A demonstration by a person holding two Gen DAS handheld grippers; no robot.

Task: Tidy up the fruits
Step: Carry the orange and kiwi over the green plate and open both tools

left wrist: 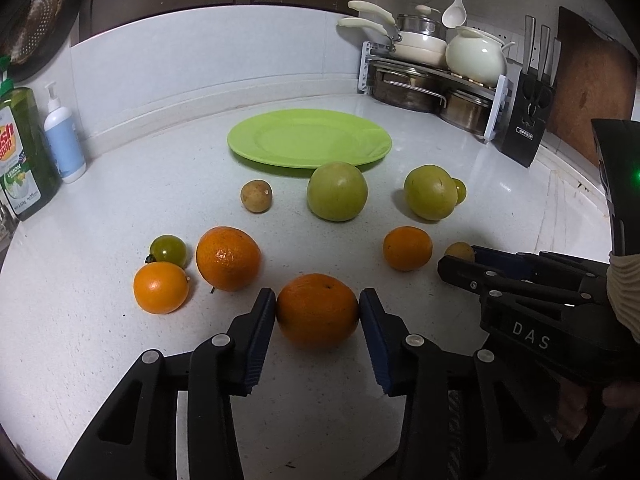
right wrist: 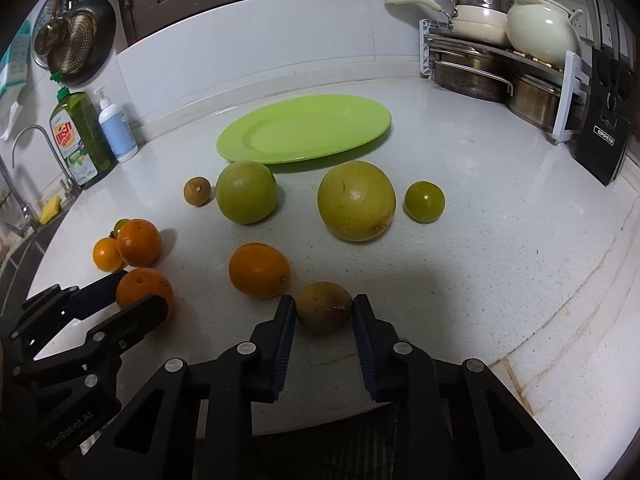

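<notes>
- Left wrist view: the left tongs point(left wrist: 318, 312) sit low over the white desk point(left wrist: 120, 208), their blue pads point(left wrist: 262, 332) touching both sides of an orange point(left wrist: 317, 310) that rests on the desk; they are clamped on it.
- Just left of it lie a bigger orange point(left wrist: 228, 258), a small orange point(left wrist: 161, 287) and a green tomato point(left wrist: 169, 248) close together.
- Farther back are a small brown fruit point(left wrist: 256, 196), two large green fruits point(left wrist: 337, 191) point(left wrist: 430, 192), and behind them the green plate point(left wrist: 309, 138), which holds nothing.
- At right, the right tongs point(left wrist: 460, 266) reach in beside a mid-sized orange point(left wrist: 407, 248), their tips at a brown fruit point(left wrist: 460, 251).
- Right wrist view: the right tongs point(right wrist: 324, 314) flank the brown fruit point(right wrist: 323, 307), both pads against its sides, gripping it as it sits on the desk point(right wrist: 500, 240).
- The mid-sized orange point(right wrist: 259, 269) lies just to its left, the large green fruits point(right wrist: 247, 192) point(right wrist: 356, 200) behind it, and another green tomato point(right wrist: 424, 201) to the right of those.
- The left tongs point(right wrist: 132, 296) show at lower left, closed around the orange point(right wrist: 145, 289).
- The green plate point(right wrist: 304, 130) sits behind the fruit; a dish soap bottle point(right wrist: 76, 136) stands at the left by the wall.
</notes>
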